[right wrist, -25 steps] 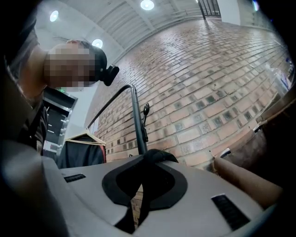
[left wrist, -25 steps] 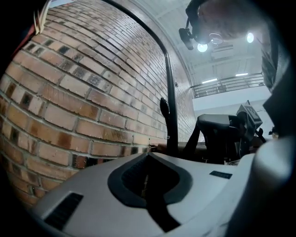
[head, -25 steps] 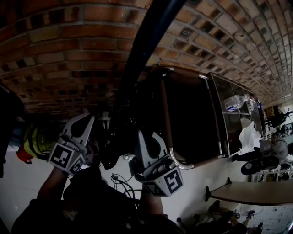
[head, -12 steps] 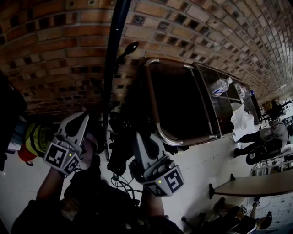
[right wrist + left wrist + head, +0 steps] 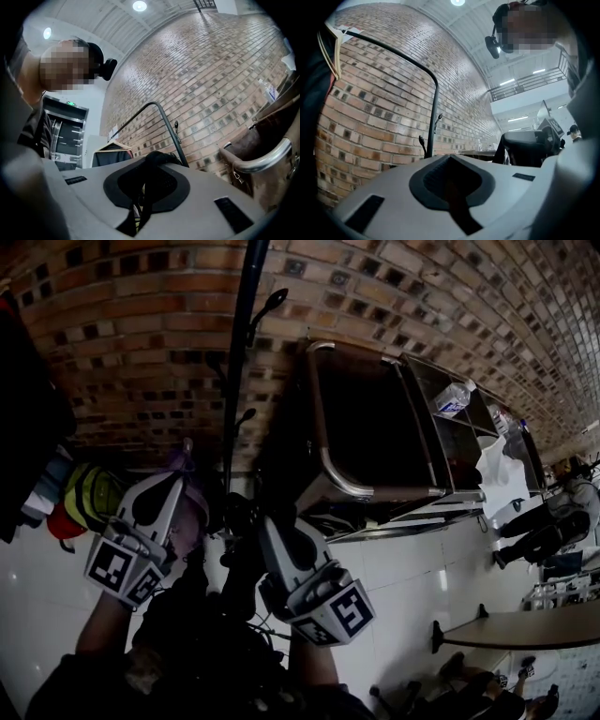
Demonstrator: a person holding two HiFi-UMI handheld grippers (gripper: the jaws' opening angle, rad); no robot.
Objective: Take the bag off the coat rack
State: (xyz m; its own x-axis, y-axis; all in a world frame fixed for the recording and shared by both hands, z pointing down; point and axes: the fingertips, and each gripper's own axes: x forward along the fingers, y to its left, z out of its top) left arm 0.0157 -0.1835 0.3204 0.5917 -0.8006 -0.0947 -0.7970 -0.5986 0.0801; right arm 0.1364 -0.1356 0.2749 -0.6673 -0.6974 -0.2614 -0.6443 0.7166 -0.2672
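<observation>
Black fabric bag (image 5: 234, 568) hangs just left of the right gripper (image 5: 272, 532), its black strap (image 5: 157, 160) clamped in those jaws. The left gripper (image 5: 161, 491), jaws together and seemingly empty, sits farther off. Beyond stands the black metal coat-rack pole (image 5: 240, 352).

Coat rack pole (image 5: 240, 352): formerly close and slanted, now farther off, upright. Bag (image 5: 236, 563): carried lower with right gripper (image 5: 272, 540).

Cut off and lost in shadow

The tall black metal coat rack pole (image 5: 242, 343) is cut by the head view's top edge. The dark bag (image 5: 234, 563) is merged with shadow beside the right gripper (image 5: 269, 526), and its outline cannot be told. The thin black strap (image 5: 146, 206) pinched in that gripper is hidden below the jaws.
</observation>
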